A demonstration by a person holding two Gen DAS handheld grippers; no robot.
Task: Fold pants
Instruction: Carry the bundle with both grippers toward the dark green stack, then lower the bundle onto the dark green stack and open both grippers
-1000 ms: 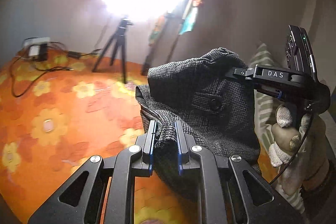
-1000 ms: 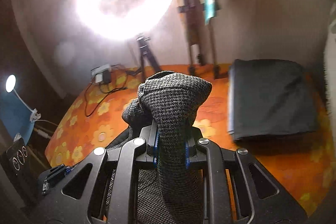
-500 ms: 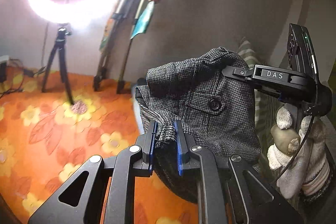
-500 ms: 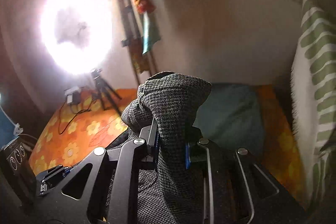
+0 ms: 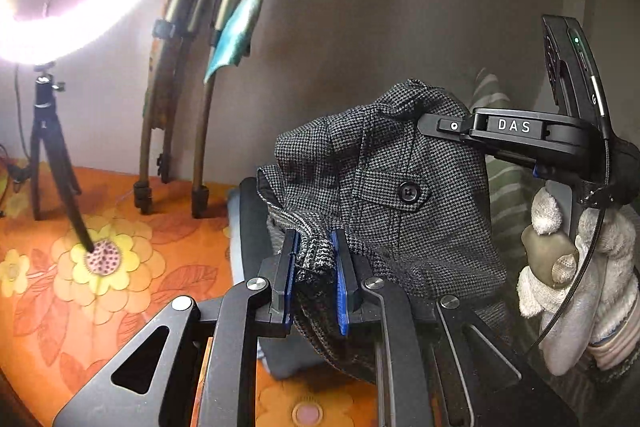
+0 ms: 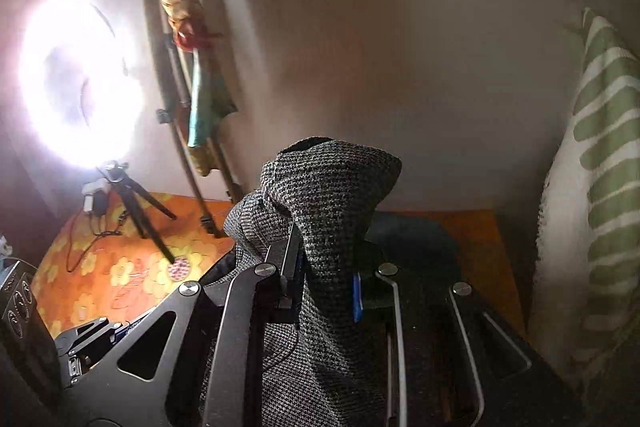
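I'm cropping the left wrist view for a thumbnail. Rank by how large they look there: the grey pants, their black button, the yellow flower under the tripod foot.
1. Grey pants, though nearness inflates them.
2. Yellow flower.
3. Black button.

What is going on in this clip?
A person holds a gripper in each gloved hand. The left gripper and the right gripper are each shut on the grey houndstooth pants, carrying them bunched in the air above the orange floral cloth. No fold has been laid flat yet.
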